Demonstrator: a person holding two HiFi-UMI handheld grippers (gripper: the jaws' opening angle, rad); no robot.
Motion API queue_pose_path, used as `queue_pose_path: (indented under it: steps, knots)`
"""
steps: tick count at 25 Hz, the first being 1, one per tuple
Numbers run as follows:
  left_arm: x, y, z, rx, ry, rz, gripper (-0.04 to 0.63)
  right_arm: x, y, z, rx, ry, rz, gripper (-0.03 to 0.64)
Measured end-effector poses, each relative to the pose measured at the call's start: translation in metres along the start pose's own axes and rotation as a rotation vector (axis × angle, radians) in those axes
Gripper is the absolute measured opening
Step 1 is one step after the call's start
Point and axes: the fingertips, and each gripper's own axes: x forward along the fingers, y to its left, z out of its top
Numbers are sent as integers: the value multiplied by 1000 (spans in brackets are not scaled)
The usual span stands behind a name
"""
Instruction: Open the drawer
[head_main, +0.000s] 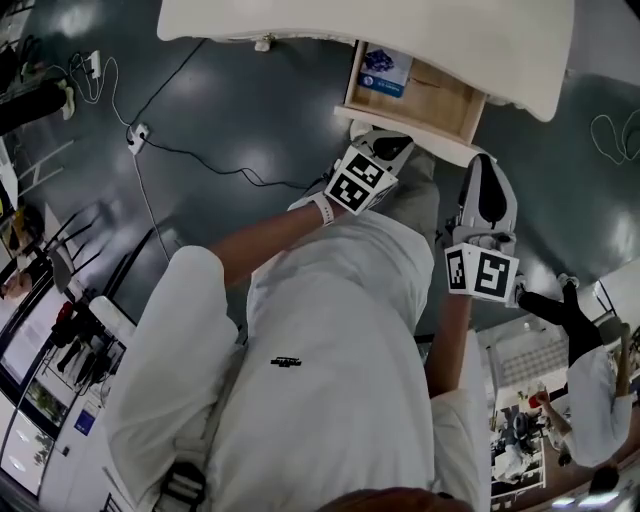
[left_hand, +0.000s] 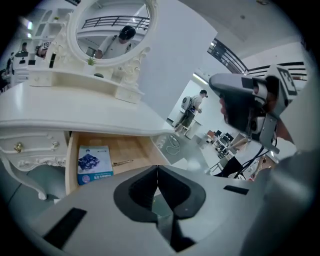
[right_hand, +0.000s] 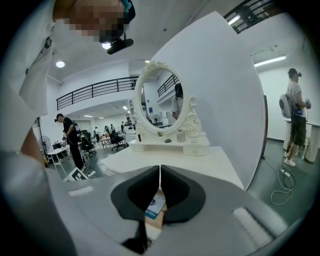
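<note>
The wooden drawer (head_main: 452, 102) stands pulled out from under the white dressing table (head_main: 300, 20). A blue booklet (head_main: 386, 70) lies in its left part. My left gripper (head_main: 393, 146) hangs just in front of the drawer's front edge, shut and empty. My right gripper (head_main: 487, 170) is to its right, also shut with nothing held. In the left gripper view the left gripper (left_hand: 157, 181) has its pads pressed together above the drawer (left_hand: 131, 148), where the booklet (left_hand: 94, 164) and a thin pen-like thing (left_hand: 121, 162) lie. The right gripper (right_hand: 160, 187) points over the table top (right_hand: 210, 167).
An oval mirror (right_hand: 157, 102) with small shelves stands on the table. A power strip (head_main: 137, 133) and cables (head_main: 190, 150) lie on the dark floor to the left. Another person (head_main: 590, 370) stands at the right, and chairs (head_main: 60, 250) at the left.
</note>
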Motion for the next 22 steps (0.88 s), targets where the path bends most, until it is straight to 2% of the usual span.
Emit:
queue_pose_path:
  steps: [5, 9, 13, 17, 22]
  knots:
    - [-22, 15, 34, -23, -83, 30, 9, -1, 6, 12, -12, -18, -5, 17]
    - [-43, 22, 56, -52, -145, 49, 9, -3, 13, 23, -81, -18, -40, 11]
    - [-62, 27, 78, -42, -214, 69, 9, 0, 23, 36, -111, -36, -14, 11]
    - [-84, 34, 102, -32, -287, 94, 9, 1, 28, 43, -186, -16, -3, 12]
    - [-118, 44, 131, -49, -375, 126, 9, -3, 31, 58, -172, -51, 7, 12]
